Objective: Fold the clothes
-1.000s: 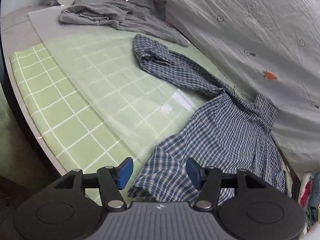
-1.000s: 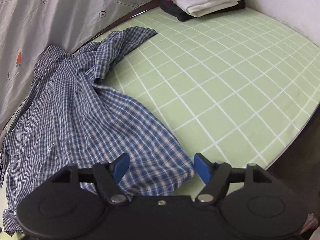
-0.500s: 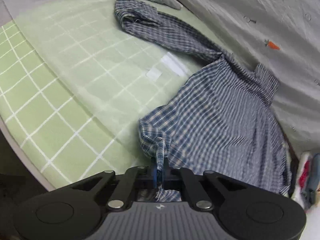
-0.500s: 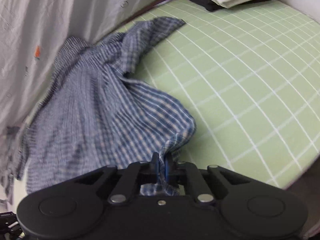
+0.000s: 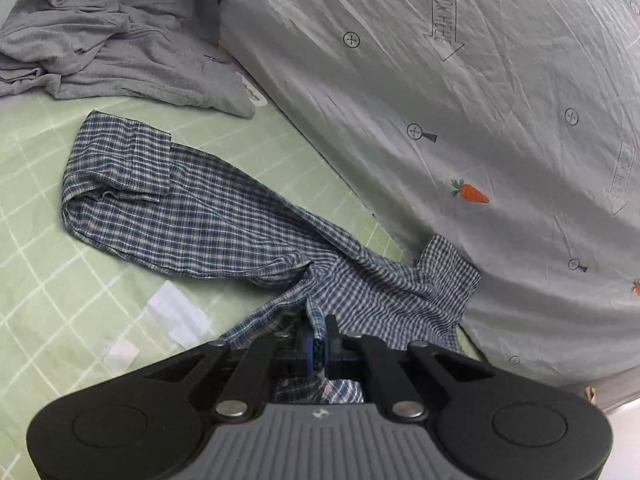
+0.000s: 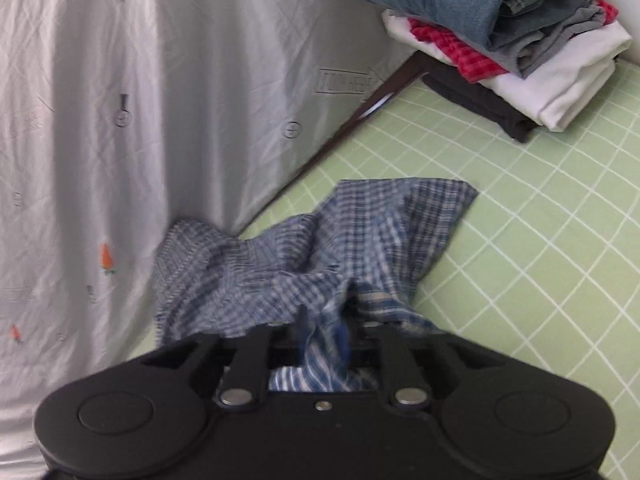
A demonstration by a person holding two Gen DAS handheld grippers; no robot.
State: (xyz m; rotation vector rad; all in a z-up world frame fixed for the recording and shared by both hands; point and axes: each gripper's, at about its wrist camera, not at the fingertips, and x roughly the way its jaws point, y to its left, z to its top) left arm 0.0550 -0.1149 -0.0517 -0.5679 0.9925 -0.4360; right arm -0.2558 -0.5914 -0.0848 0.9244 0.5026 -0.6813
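Note:
A blue checked shirt [image 5: 208, 224] lies on the green checked tablecloth [image 5: 48, 280], one sleeve stretched to the far left. My left gripper [image 5: 318, 344] is shut on the shirt's hem, which bunches up between the blue pads. In the right wrist view the same shirt [image 6: 320, 256] is heaped toward the grey curtain, its other sleeve pointing right. My right gripper [image 6: 322, 340] is shut on a fold of the hem, and cloth hangs below the pads. The shirt's body under both grippers is hidden.
A rumpled grey garment [image 5: 120, 52] lies at the table's far left end. A grey curtain [image 5: 480, 100] with carrot prints hangs along the back edge. A stack of folded clothes [image 6: 500, 36] sits at the far right corner. White tape patches [image 5: 176, 316] mark the cloth.
Both grippers went from open over the hem to shut on it, then carried it forward toward the collar and curtain, folding the shirt's body over itself.

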